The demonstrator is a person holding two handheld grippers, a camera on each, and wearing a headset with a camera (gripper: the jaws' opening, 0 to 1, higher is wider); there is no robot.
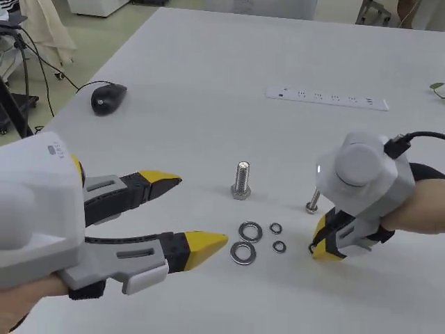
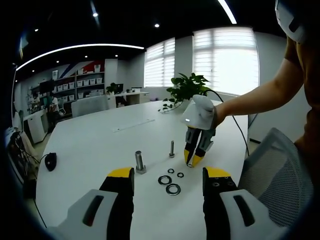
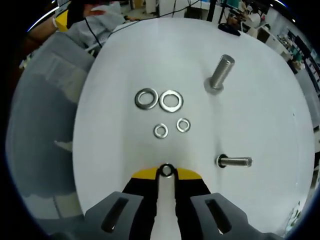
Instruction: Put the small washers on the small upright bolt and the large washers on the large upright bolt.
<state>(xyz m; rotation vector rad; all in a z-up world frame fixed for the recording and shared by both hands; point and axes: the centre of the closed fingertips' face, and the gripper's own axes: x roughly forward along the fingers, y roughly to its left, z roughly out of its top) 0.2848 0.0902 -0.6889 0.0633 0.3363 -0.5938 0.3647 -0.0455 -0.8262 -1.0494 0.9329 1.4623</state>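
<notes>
Head view, tabletop (image 1: pixel 208 83): white, and all the task's pieces rest on it.
Left claw (image 1: pixel 200 211): low at the near left, with its yellow tips spread wide and pointing toward the washers. In the left gripper view the two tips frame the washer group from the near side.
Right claw (image 1: pixel 321 252): tipped downward close to the tabletop, just right of the loose small washers. Its jaws are pinching the held small washer (image 3: pixel 166 170), which the right gripper view shows as a ring between the yellow tips.
Large upright bolt (image 1: pixel 241 181): stands on its head just behind the washers, with its threads showing all the way down.
Small upright bolt (image 1: pixel 313 202): stands on its head to the right of the large one, near the right claw.
Large washers: the far large washer (image 1: pixel 250 231) and the near large washer (image 1: pixel 243 252) lie flat, touching or nearly so.
Small washers: the far small washer (image 1: pixel 276 228) and the near small washer (image 1: pixel 279 246) lie flat just right of the large pair, slightly apart from each other.
Mouse (image 1: pixel 108 97): black, at the far left with its cable trailing off the edge.
Power strip (image 1: pixel 327 98): white, lying flat at the far right, well apart from the bolts.
</notes>
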